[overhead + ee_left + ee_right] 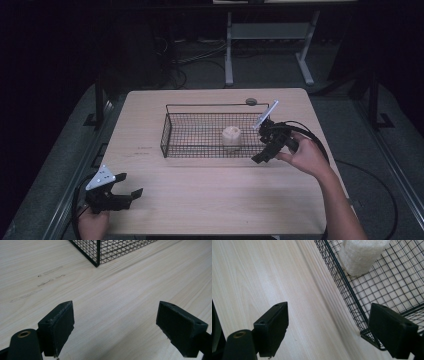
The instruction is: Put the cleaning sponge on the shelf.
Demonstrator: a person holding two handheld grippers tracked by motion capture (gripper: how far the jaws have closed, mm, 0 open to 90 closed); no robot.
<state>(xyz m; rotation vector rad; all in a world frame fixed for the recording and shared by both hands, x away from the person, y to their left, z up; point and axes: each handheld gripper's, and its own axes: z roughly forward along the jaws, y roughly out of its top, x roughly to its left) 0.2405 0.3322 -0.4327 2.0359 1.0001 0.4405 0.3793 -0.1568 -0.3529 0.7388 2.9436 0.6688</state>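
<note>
Hovering at the near right corner of the wire basket point(200, 131), the right claw point(328, 331) is released, jaws spread with one on each side of the basket's rim, seemingly placed to grip that edge or reach inside. A pale lump point(231, 136) (material unclear) sits inside the basket, toward its right half. The left claw point(125, 186) rests released at the worktop's point(210, 200) near left corner, well apart, probably kept out of the way.
</note>
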